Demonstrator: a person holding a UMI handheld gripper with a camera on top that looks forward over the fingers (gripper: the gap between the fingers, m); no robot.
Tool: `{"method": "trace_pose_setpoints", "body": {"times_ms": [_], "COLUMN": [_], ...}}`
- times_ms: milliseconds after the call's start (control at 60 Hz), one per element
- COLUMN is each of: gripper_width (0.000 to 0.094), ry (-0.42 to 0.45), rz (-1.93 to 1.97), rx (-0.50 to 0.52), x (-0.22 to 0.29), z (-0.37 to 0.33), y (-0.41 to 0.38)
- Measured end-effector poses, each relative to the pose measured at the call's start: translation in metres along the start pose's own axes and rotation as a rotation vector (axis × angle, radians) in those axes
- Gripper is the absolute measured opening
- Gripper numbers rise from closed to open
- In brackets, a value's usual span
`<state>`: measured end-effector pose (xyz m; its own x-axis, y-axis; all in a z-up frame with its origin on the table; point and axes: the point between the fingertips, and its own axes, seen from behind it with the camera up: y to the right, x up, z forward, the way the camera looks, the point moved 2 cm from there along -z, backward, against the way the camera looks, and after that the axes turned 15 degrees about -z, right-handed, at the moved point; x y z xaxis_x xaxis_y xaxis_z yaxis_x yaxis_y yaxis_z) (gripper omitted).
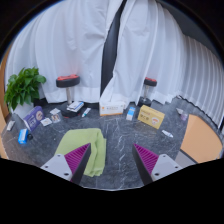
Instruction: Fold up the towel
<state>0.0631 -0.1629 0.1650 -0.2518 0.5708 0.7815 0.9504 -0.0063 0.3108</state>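
A light green towel point(83, 148) lies crumpled on the dark marbled tabletop point(118, 140), just ahead of and partly behind my left finger. My gripper point(112, 160) is open, its two fingers spread wide with their purple pads point(146, 156) facing each other. Nothing is between the fingers but bare tabletop. The towel's near edge is hidden by the left finger.
Along the table's far edge stand small boxes, a blue bottle point(130, 112) and a yellow box point(152, 116). A potted plant point(24, 88) is far left. Two red-topped stools point(68, 81) and white curtains stand beyond. A wooden table rim point(204, 142) curves at right.
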Motion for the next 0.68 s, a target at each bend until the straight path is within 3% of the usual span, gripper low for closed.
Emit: {"method": "trace_pose_setpoints", "body": {"times_ms": [417, 683], "gripper_width": [0.0845, 0.0852], "ry": [0.046, 0.058], "rz": [-0.01, 0.0], "rx": [-0.047, -0.033], "x": [-0.009, -0.022], "z": [-0.205, -0.289], "y": [-0.074, -0.111]}}
